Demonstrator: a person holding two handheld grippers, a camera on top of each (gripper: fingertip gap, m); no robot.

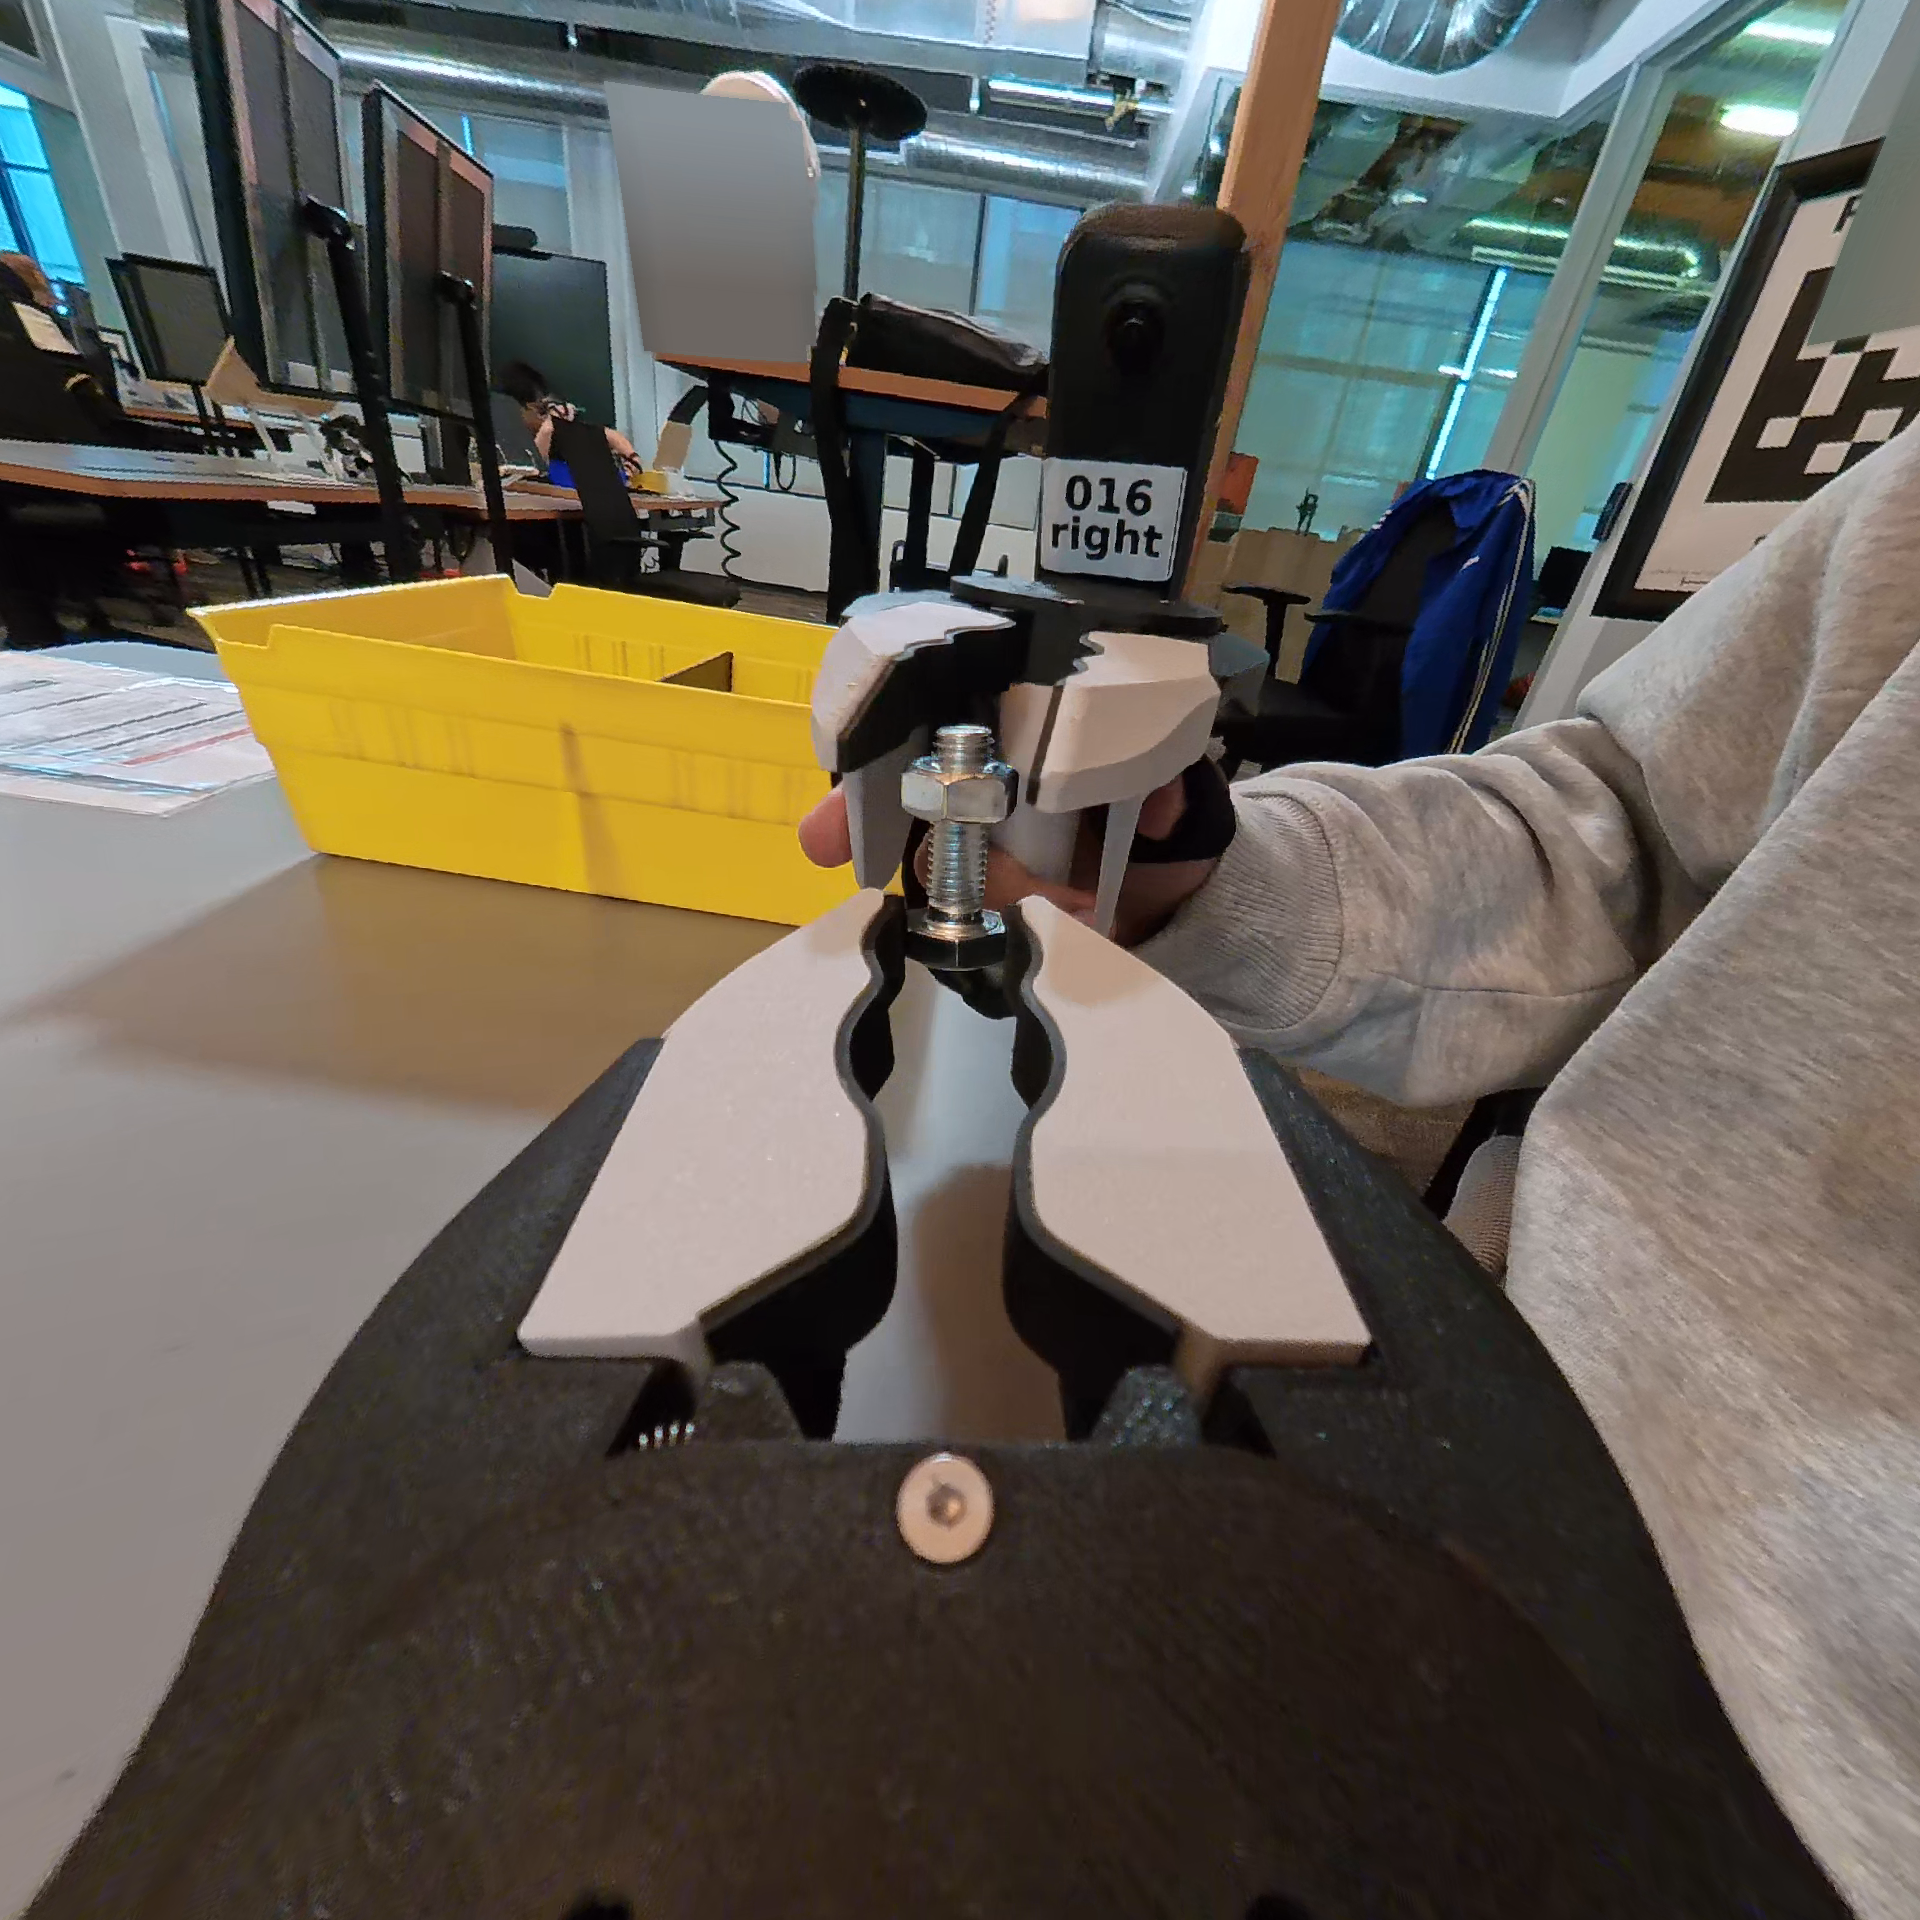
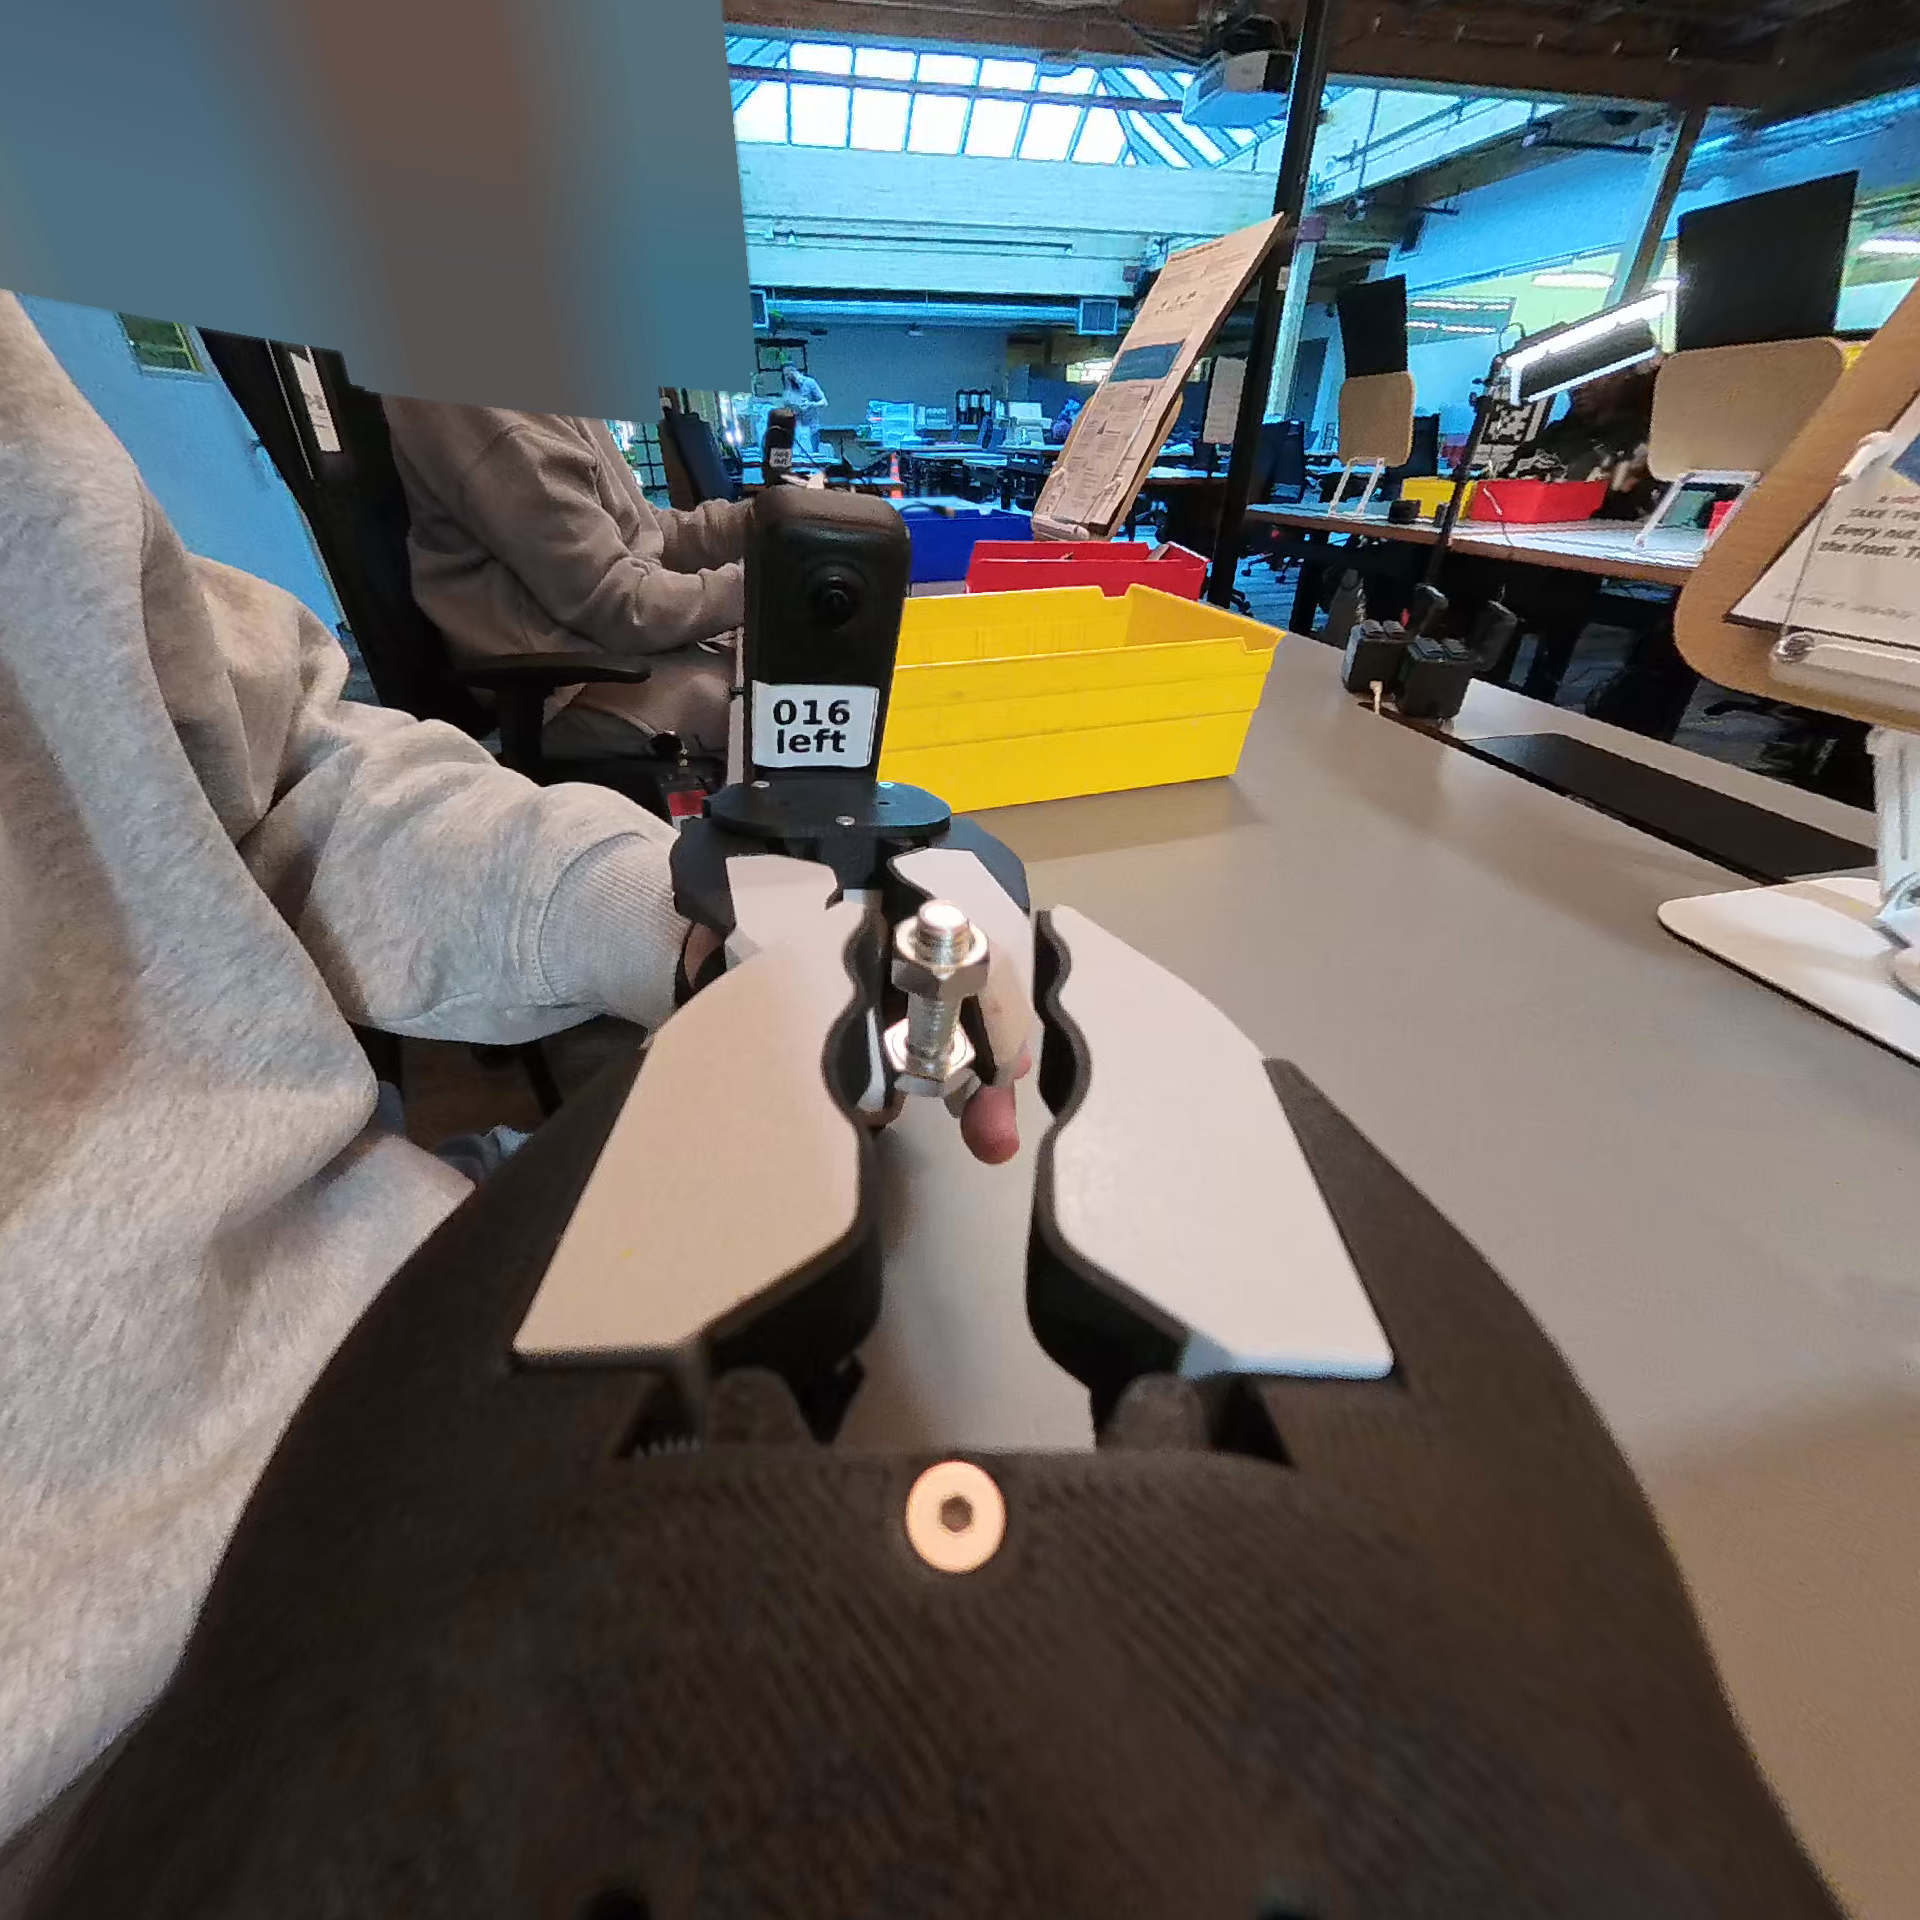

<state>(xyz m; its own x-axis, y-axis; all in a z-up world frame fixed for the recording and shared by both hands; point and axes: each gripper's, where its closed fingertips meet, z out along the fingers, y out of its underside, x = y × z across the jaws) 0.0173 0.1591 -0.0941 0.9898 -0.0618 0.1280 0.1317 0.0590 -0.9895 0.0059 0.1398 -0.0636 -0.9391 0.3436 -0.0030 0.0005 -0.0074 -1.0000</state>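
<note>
while the two tools meet tip to tip over the bench point(image 1: 364, 1039), the left hand-held gripper point(image 1: 951, 925) has its tips pressed together on the head end of a silver bolt point(image 1: 954, 862), pinching it in the notch right at the front of its fingers. the bolt stands roughly upright from there w/ its threaded shank rising past the tips. a hex nut point(image 1: 958, 792) sits on the thread near the top, a bit of thread showing above it.

the right hand-held gripper point(image 2: 951, 935) comes in from the opposite side, its fingers straddling the nut. in its own view they stand part spread w/ a gap showing on one side of the nut, but from the left view both look close against it (can't tell if it's actually pinching).

a grey sleeve point(image 1: 1455, 883) runs back from the right tool. beyond the left tool's tips & off to its left sits a yellow bin point(image 1: 468, 748) on the bench, well apart from both tools. some printed sheets point(image 1: 114, 727) lie further left of that.
</note>
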